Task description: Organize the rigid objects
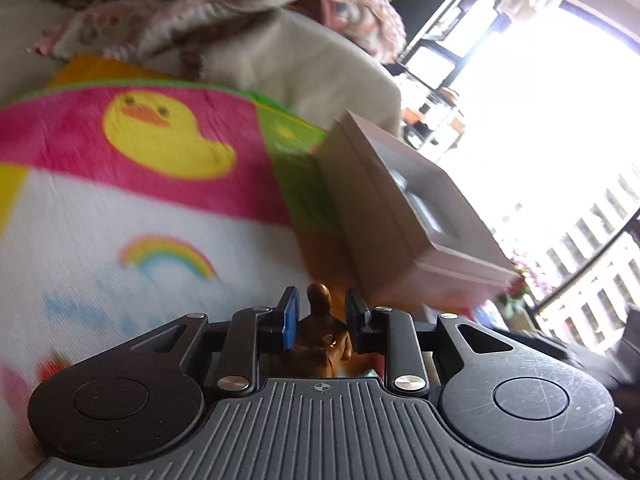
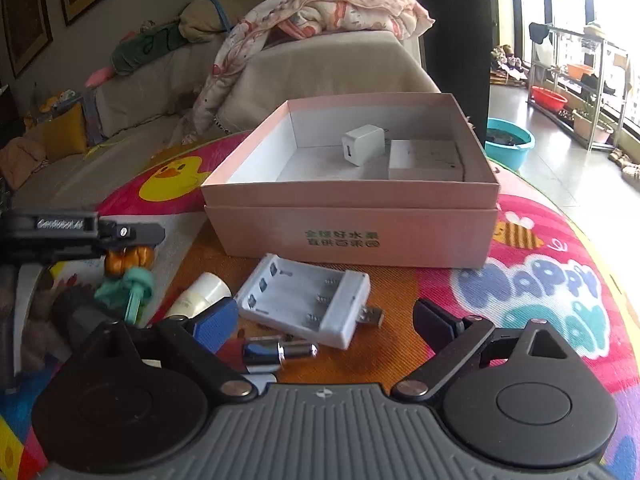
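My left gripper (image 1: pixel 322 312) is shut on a small brown figurine (image 1: pixel 320 312) and holds it tilted above the colourful play mat (image 1: pixel 120 208), left of the pink cardboard box (image 1: pixel 400 216). In the right wrist view the left gripper (image 2: pixel 128 240) shows at the left with the brown figurine (image 2: pixel 128 258) under its fingers. My right gripper (image 2: pixel 324 324) is open, low over the mat, around a white battery holder (image 2: pixel 308 300) and some silver batteries (image 2: pixel 276 352). The open box (image 2: pixel 352 216) holds a white charger (image 2: pixel 362 144).
A teal toy (image 2: pixel 128 288) and a white bulb-like object (image 2: pixel 200 292) lie left of the battery holder. A sofa with a blanket (image 2: pixel 312 20) stands behind the mat. A teal basin (image 2: pixel 508 140) and shelves (image 2: pixel 576 80) stand at the right.
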Tool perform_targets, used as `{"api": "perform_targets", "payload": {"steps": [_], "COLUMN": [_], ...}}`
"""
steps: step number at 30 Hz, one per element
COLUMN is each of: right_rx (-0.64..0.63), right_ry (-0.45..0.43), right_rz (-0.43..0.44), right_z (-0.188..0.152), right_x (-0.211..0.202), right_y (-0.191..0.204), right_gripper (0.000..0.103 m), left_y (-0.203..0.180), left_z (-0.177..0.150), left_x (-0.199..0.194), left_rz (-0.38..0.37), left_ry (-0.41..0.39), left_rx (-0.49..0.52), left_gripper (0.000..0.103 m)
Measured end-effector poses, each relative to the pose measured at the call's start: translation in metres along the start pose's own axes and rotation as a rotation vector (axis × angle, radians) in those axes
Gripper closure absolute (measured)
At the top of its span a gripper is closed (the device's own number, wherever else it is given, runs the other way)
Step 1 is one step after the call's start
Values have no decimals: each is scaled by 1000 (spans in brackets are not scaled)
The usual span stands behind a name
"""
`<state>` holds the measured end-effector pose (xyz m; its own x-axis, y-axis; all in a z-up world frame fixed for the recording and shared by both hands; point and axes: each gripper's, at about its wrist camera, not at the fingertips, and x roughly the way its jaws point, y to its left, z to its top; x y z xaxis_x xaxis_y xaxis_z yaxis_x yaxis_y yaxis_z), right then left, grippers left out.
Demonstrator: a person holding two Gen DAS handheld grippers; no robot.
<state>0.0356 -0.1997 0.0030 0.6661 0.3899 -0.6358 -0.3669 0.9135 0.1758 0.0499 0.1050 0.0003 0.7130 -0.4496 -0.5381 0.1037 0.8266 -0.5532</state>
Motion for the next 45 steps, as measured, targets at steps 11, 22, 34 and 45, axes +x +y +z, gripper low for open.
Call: {"api": "perform_targets", "payload": {"steps": [11,22,34,45], "right_rx": [-72,-51,2,56], "right_ry": [41,19,-19,-71], "right_rz": [-103,-120,-116,-158], "right_z": [3,-37,-41,-43], "right_x": [24,-24,-29,-46], "right_y": [-4,-21,-26,-43], "right_gripper": [15,14,14,14], "left_y": [-60,-131,-73,-85], "left_z": [-33,-103,-64,-57], "left_x": [-88,-18,-27,-4], "left_rz": [40,137,305,-12], "left_ry": [-83,22,-27,95], "left_rx": [274,642,526,409], "left_gripper": [76,76,80,79]}}
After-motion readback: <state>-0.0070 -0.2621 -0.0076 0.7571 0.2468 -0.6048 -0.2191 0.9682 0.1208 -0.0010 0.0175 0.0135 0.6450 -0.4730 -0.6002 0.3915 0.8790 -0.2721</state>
